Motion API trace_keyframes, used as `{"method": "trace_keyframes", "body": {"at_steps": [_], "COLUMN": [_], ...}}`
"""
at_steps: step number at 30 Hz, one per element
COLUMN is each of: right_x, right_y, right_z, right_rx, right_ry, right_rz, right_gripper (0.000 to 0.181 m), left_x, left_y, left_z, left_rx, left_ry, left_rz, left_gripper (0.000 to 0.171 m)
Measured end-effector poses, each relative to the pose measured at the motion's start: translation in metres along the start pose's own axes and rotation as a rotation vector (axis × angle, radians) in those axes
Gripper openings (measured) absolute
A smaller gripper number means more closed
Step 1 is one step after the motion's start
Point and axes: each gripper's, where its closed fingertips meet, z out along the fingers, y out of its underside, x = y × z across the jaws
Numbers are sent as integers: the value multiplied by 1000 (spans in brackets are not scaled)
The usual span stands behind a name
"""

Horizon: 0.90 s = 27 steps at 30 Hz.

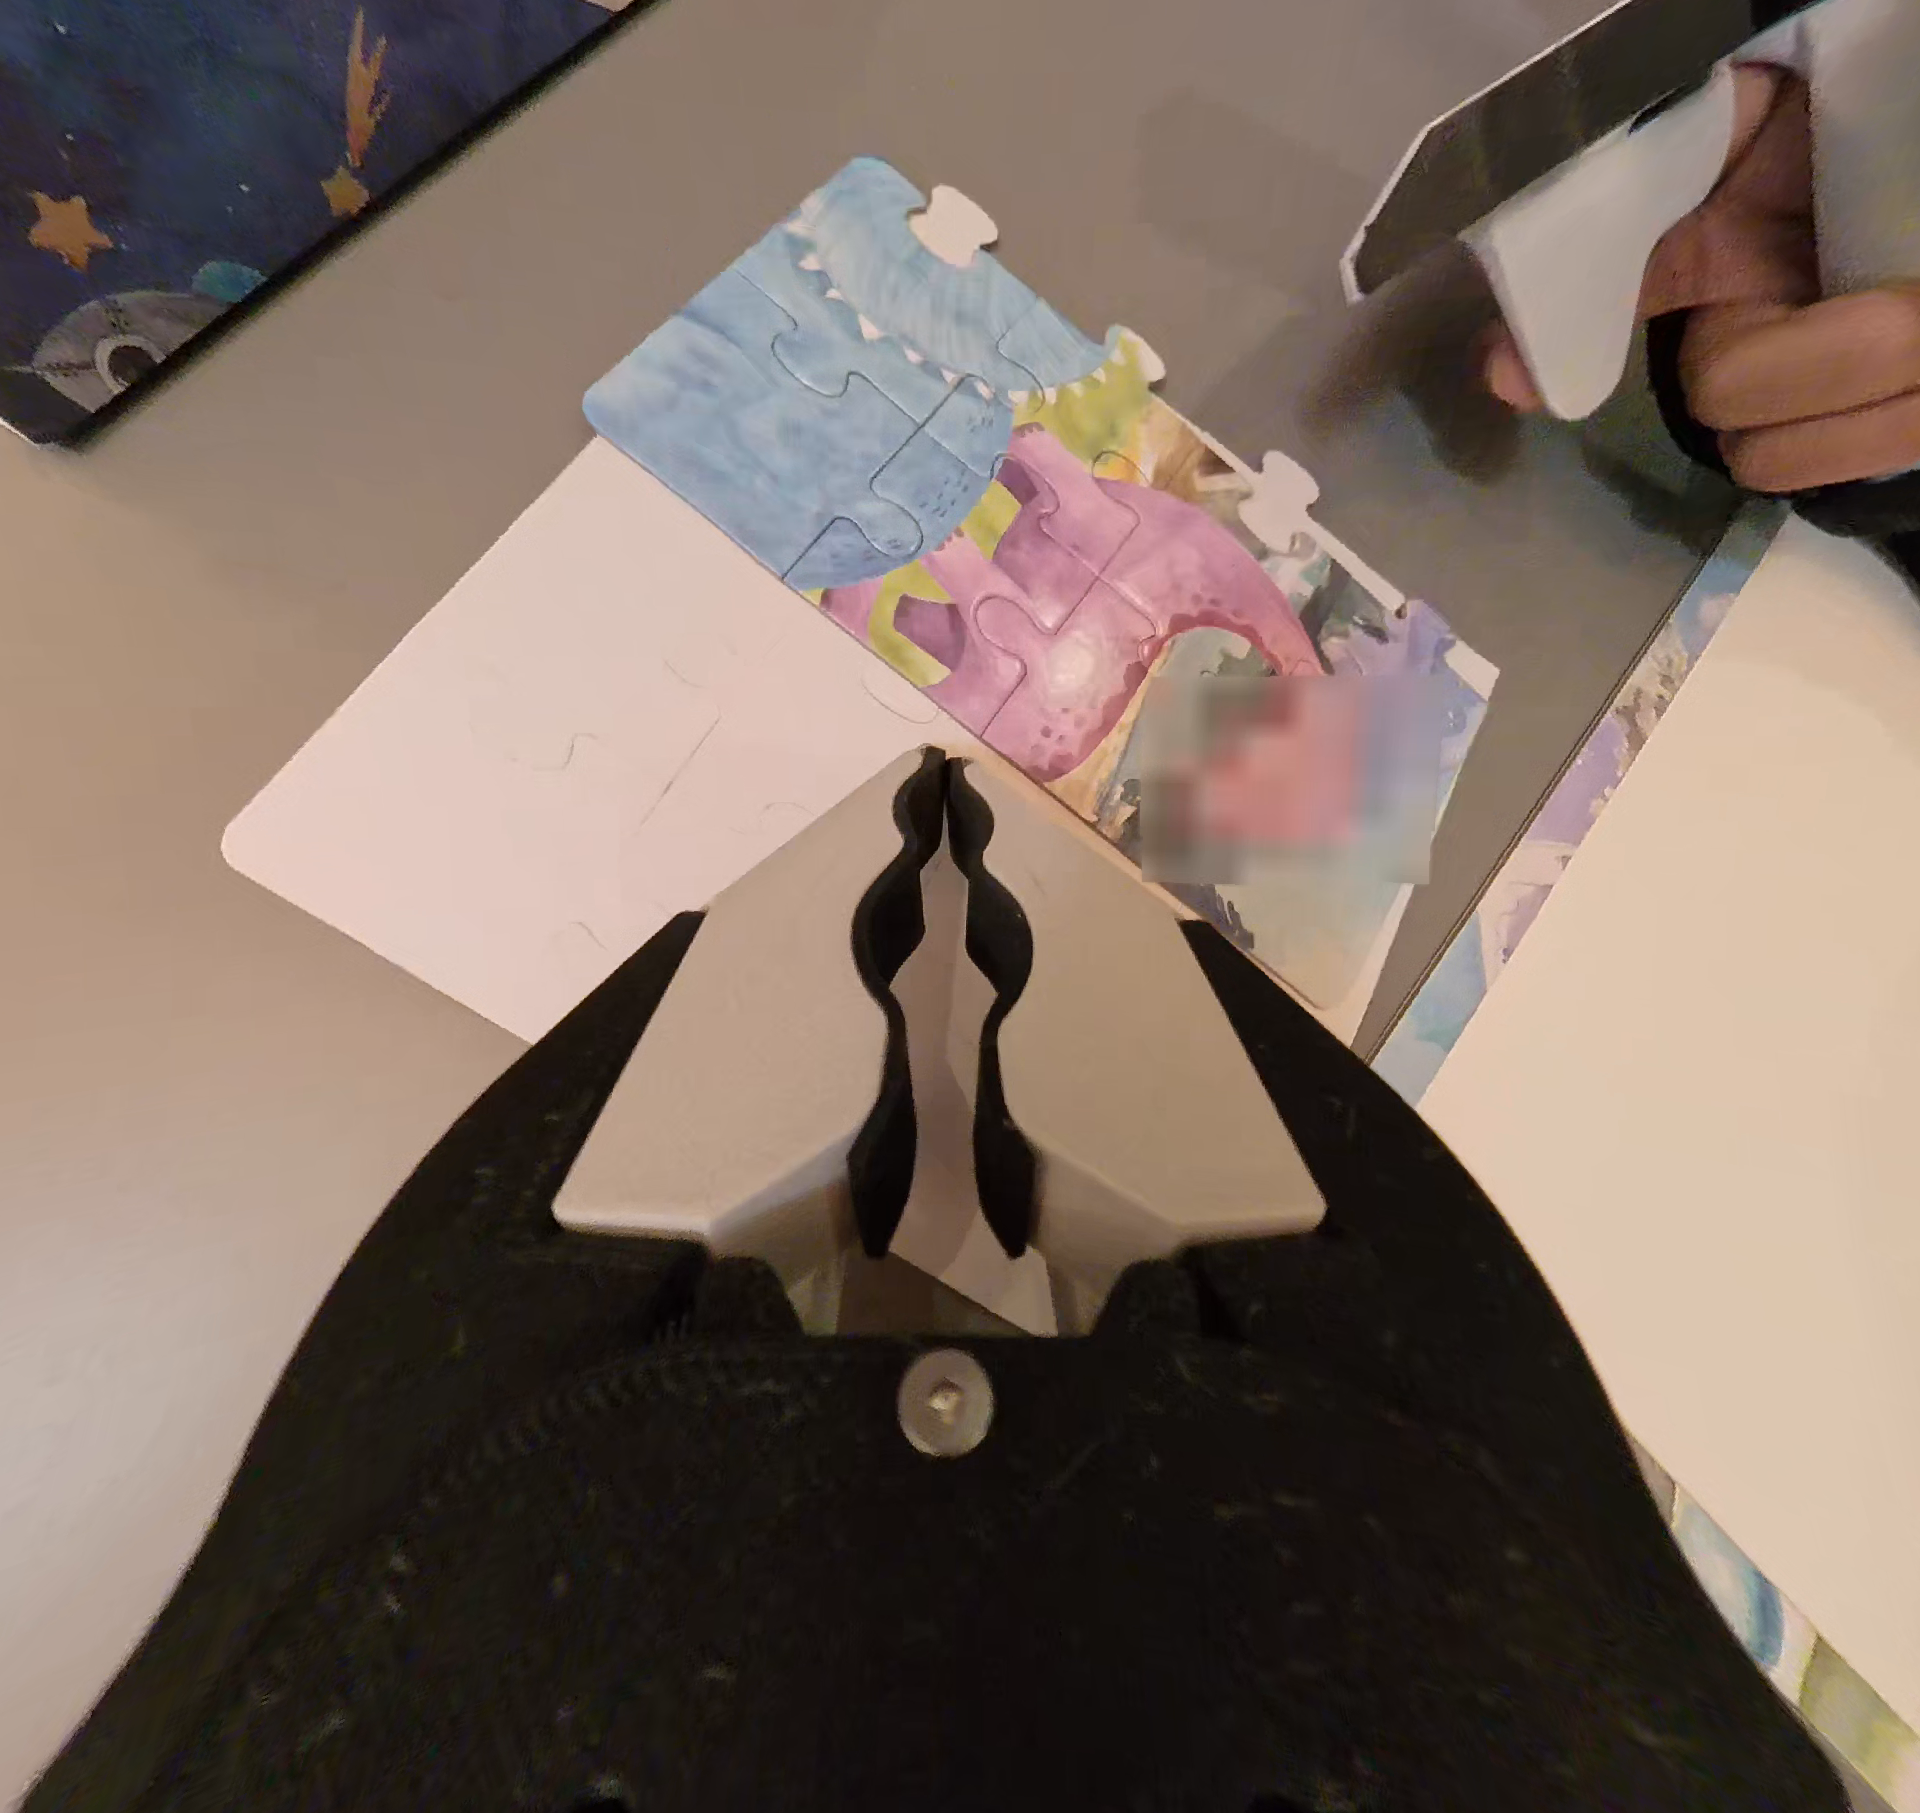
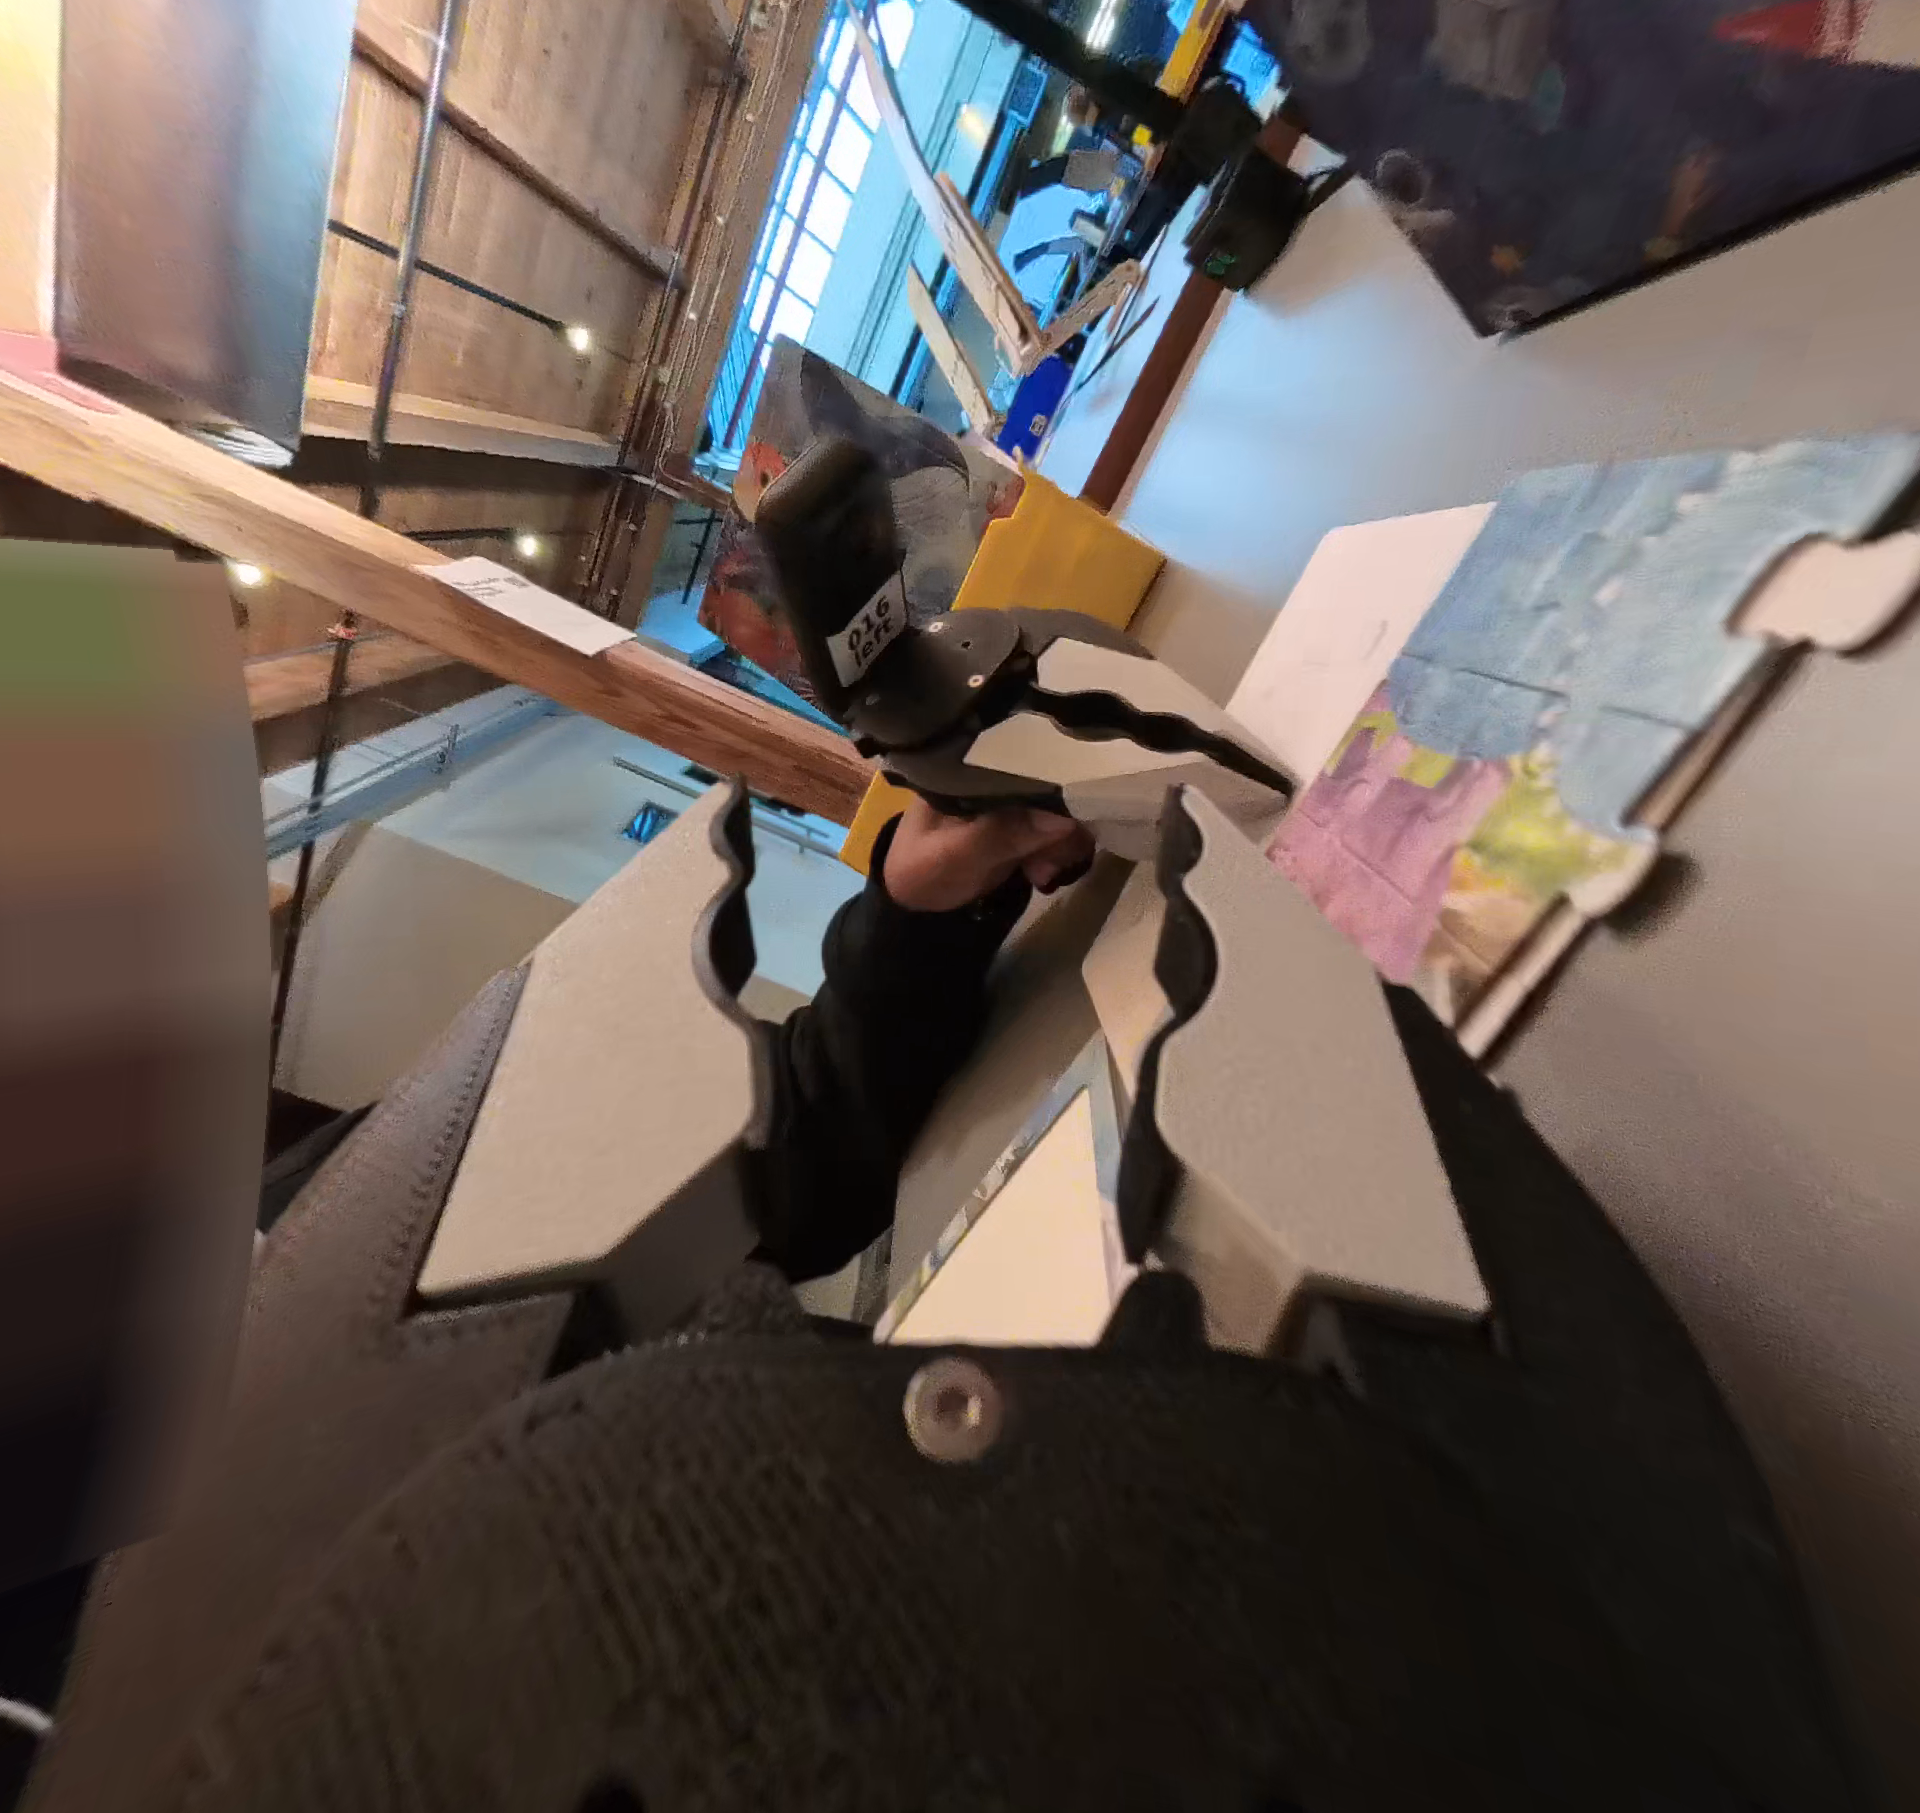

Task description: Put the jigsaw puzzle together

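A partly joined jigsaw lies flat on the grey table, showing a blue and a purple dinosaur. It rests on a white sheet marked with faint piece outlines. My left gripper is shut with nothing visible between its tips, which sit low at the near edge of the joined pieces. It also shows in the right wrist view, beside the jigsaw. My right gripper is open and empty, rolled on its side and held above the table to the jigsaw's right. One of its fingers shows at the left wrist view's upper right.
A dark blue space-themed box lies at the far left. A white box with printed sides stands close on the right. A yellow box stands beyond the table. A hand holds the right gripper.
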Motion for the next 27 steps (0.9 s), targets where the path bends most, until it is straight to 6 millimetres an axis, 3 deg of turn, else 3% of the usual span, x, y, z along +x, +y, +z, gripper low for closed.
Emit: {"method": "trace_keyframes", "body": {"at_steps": [4, 9, 15, 20, 23, 27], "right_x": [12, 51, 71, 60, 55, 49], "right_y": [13, 8, 40, 64, 64, 52], "right_z": [11, -28, -41, -17, -5, -5], "right_rx": [-104, -149, -276, -309, -264, -132], "right_ry": [157, 562, 794, 753, 706, 607], "right_rz": [-131, -335, -439, -440, -385, -245], "right_gripper": [83, 85, 86, 96, 106, 108], "left_x": [1, 1, 1, 1, 2, 2], "left_y": [0, -1, -1, -1, -1, -1], "left_z": [0, 1, 1, 1, 2, 2], "left_rx": [5, 7, 15, 15, 12, 10], "left_ry": [13, 11, 19, 12, 1, -7], "left_rz": [-4, -7, -21, -23, -9, -3], "left_gripper": [0, 0, 0, 0, 0, 0]}}
